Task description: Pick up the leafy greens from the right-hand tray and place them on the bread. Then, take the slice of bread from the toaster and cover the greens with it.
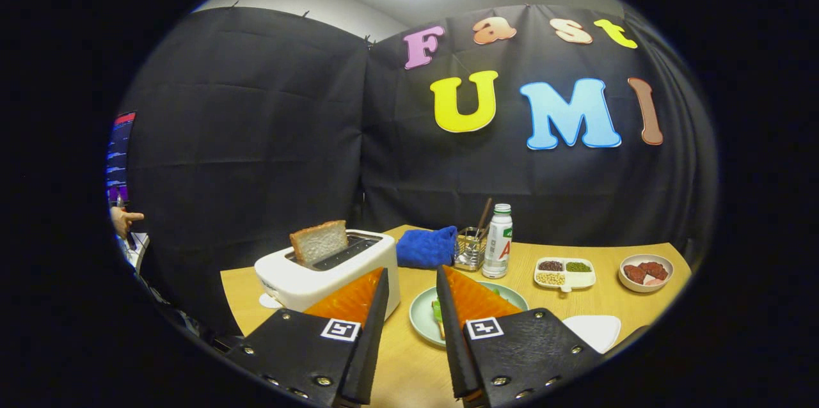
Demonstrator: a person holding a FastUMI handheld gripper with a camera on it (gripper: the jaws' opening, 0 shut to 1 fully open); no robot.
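Black cloth walls close off the booth behind a wooden table (640, 254). On it, a white toaster (320, 277) stands ahead of the left finger with a slice of bread (318, 241) sticking up tilted from its slot. The gripper (413, 277) hovers above the table with its fingers spread apart and nothing between them. A pale green plate (422, 318) lies just ahead, partly hidden by the right finger, with a bit of leafy greens (437, 311) and a bread edge showing on it. Beyond sit a blue cloth (427, 246), a metal utensil holder (470, 248), a white bottle (498, 242), a divided tray (566, 274) of beans and a bowl (646, 272) of reddish food. A white tray (598, 330) lies beside the right finger
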